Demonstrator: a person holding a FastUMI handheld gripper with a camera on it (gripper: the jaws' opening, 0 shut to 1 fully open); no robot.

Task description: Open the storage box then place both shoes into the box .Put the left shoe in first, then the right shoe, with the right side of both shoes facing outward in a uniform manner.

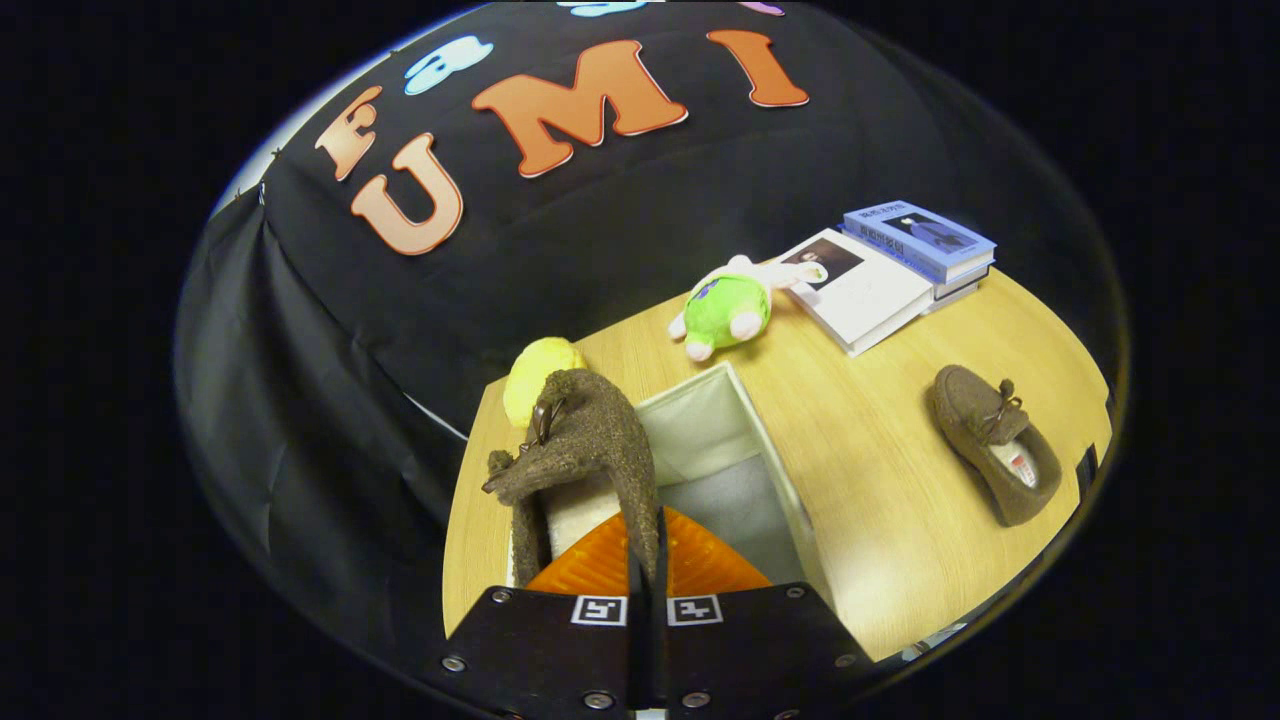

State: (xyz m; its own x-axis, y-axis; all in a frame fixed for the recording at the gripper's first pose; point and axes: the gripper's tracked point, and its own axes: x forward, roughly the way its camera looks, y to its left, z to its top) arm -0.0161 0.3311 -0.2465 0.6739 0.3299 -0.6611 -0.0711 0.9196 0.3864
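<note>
The gripper point(645, 560) pinches the side wall of a brown shoe point(580, 450) over the open storage box point(745, 400), whose inside ahead is free. A yellow plush point(535, 375) stands just beyond the shoe. Bare table point(860, 450) lies between the box and the second shoe point(995, 440).

No legible print (book covers point(920, 240) too small to read).

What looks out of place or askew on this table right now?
Nothing damaged or spilled. The gripper is shut on the side wall of one brown shoe, hanging it over the open storage box. The second shoe lies alone on the table, angled.
</note>
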